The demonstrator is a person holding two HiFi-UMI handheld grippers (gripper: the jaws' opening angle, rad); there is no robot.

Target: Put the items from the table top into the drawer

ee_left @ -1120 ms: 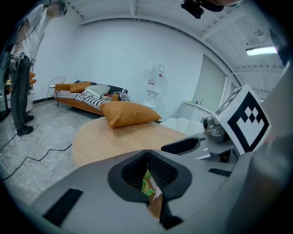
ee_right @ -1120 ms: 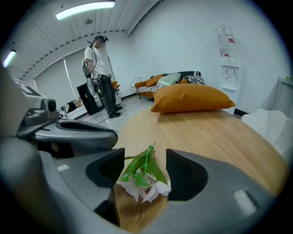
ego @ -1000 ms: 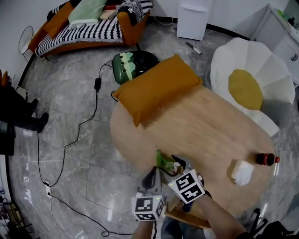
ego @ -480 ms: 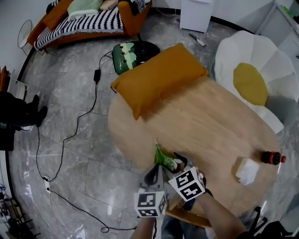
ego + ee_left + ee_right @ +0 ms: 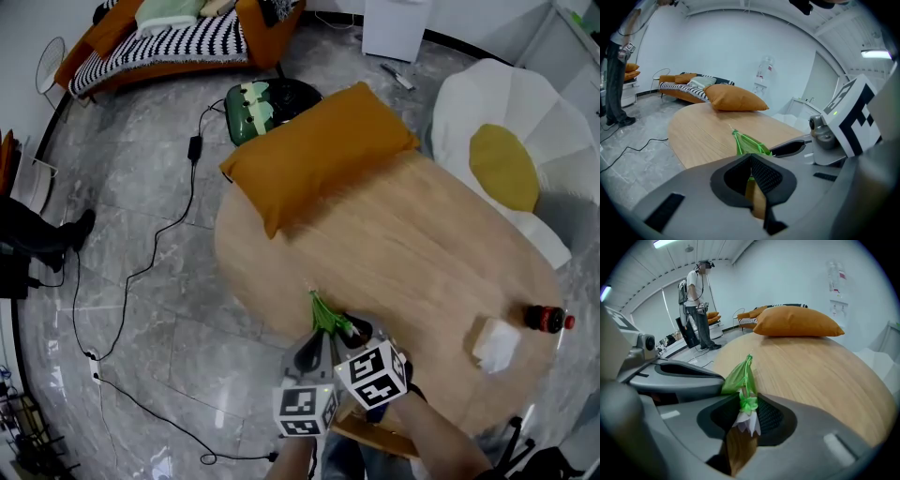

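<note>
Though head view hides it, right gripper (image 5: 749,411) just clamped pouch (image 5: 739,377), left gripper (image 5: 751,164) closed.

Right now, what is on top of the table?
An orange pillow, a white packet, a red-capped bottle, and a green bag between the right gripper's jaws, which have just been closing on it. It and the left gripper cover the table's near edge; anything there is hidden.

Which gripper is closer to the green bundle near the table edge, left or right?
Right. The right gripper has just been closing its jaws on the green bundle between them; the left gripper, shut, sits just short of it.
</note>
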